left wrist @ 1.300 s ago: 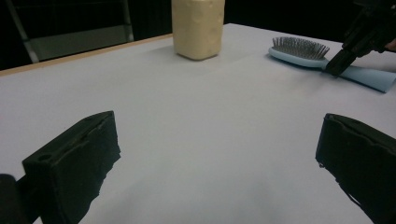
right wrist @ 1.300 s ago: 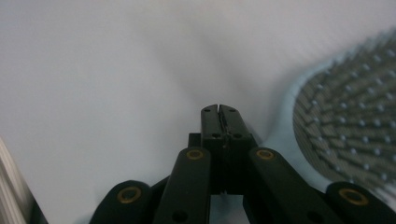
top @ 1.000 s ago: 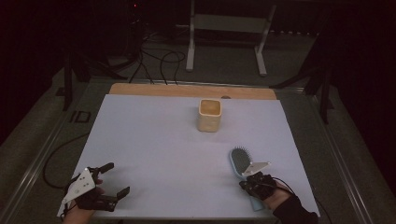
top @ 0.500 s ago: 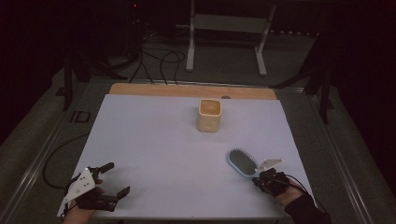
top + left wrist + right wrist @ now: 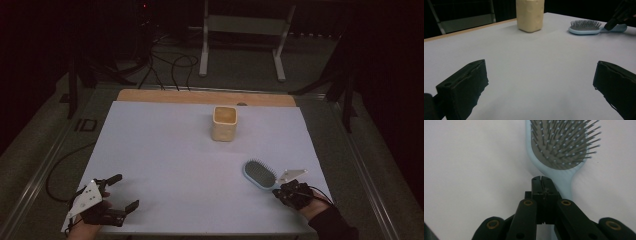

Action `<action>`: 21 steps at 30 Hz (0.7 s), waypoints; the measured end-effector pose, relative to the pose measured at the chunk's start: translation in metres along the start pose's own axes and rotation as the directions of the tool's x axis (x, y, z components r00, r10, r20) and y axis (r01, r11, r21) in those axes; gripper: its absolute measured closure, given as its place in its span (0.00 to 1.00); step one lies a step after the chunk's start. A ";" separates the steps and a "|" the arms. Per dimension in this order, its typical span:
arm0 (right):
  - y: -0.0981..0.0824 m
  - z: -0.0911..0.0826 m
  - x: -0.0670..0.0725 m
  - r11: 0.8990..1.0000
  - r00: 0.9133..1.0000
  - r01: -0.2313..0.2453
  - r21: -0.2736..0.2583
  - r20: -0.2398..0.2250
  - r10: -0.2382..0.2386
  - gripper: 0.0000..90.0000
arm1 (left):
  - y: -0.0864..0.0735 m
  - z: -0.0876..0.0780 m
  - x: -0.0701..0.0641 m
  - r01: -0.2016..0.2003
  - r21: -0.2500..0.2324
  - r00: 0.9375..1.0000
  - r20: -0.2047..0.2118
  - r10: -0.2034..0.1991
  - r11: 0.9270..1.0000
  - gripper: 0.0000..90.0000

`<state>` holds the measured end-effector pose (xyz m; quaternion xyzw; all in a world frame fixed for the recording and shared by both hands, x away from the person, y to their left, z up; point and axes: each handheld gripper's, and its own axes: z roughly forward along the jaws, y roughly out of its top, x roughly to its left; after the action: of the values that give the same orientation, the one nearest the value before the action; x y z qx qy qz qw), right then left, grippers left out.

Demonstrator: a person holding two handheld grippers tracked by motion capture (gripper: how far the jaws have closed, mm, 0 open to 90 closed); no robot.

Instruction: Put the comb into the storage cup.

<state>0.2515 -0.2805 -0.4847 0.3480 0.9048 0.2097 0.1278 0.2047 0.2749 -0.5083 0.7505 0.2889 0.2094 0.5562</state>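
Note:
A light blue hairbrush [image 5: 260, 173] lies bristles up on the white mat [image 5: 175, 150] at the front right, its handle pointing toward the person's right hand. My right gripper [image 5: 278, 192] sits at the handle's end. In the right gripper view its jaws [image 5: 541, 180] are pressed together with nothing between them, tips over the handle of the hairbrush [image 5: 564, 142]. My left gripper [image 5: 125, 191] rests at the front left, open and empty, with its jaws [image 5: 540, 82] wide apart. Far ahead of it lie the hairbrush [image 5: 585, 27] and the right gripper [image 5: 610, 25].
A cream square cup [image 5: 224, 123] stands upright at the mat's far centre, also seen in the left gripper view [image 5: 530, 15]. A wooden strip [image 5: 200, 97] runs along the far edge. A cable [image 5: 55, 175] loops off the table's left side.
The right hand has shifted to the right, and the hairbrush has turned with it: its handle has swung rightward while the head stays about where it was. The left gripper has not moved.

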 end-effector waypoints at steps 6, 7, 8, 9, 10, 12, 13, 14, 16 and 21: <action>0.002 -0.009 -0.003 1.000 1.000 0.026 0.004 0.002 -0.026 1.00 | 0.000 0.000 0.000 0.001 -0.002 1.000 -0.001 -0.001 1.000 0.00; 0.003 -0.011 -0.003 0.999 0.999 0.034 0.008 -0.001 -0.034 1.00 | 0.000 0.000 0.000 -0.001 -0.003 1.000 -0.001 0.001 1.000 0.00; 0.003 -0.012 -0.004 0.999 0.999 0.041 0.009 0.001 -0.041 1.00 | 0.000 0.000 0.000 -0.001 -0.002 1.000 -0.001 0.001 1.000 0.00; 0.004 -0.013 -0.005 0.999 0.999 0.050 0.008 -0.002 -0.050 1.00 | 0.000 0.000 0.000 -0.001 -0.002 1.000 -0.002 0.001 1.000 0.00; 0.005 -0.015 -0.005 0.998 0.998 0.058 0.011 -0.005 -0.058 1.00 | 0.000 0.000 0.000 0.000 -0.003 1.000 -0.002 0.000 1.000 0.00; 0.007 -0.017 -0.007 0.998 0.998 0.068 0.014 -0.004 -0.068 1.00 | 0.000 -0.001 0.000 0.002 -0.007 1.000 -0.002 -0.002 1.000 0.00; 0.007 -0.017 -0.007 0.998 0.998 0.068 0.014 -0.004 -0.068 1.00 | 0.000 -0.001 0.000 0.002 -0.007 1.000 -0.002 -0.002 1.000 0.00; 0.008 -0.018 -0.008 0.997 0.997 0.075 0.022 -0.005 -0.075 1.00 | 0.001 -0.001 0.000 0.002 -0.007 1.000 -0.003 -0.002 1.000 0.00; 0.010 -0.020 -0.013 0.996 0.996 0.086 0.033 -0.003 -0.086 1.00 | 0.001 -0.001 0.000 0.003 -0.007 1.000 -0.002 -0.003 1.000 0.00; 0.015 -0.025 -0.023 0.995 0.995 0.095 0.043 0.004 -0.095 0.96 | 0.001 -0.001 0.000 0.002 -0.008 1.000 -0.002 -0.002 1.000 0.00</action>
<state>0.2674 -0.2942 -0.4536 0.3080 0.9241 0.1829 0.1328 0.2042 0.2753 -0.5075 0.7479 0.2894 0.2106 0.5590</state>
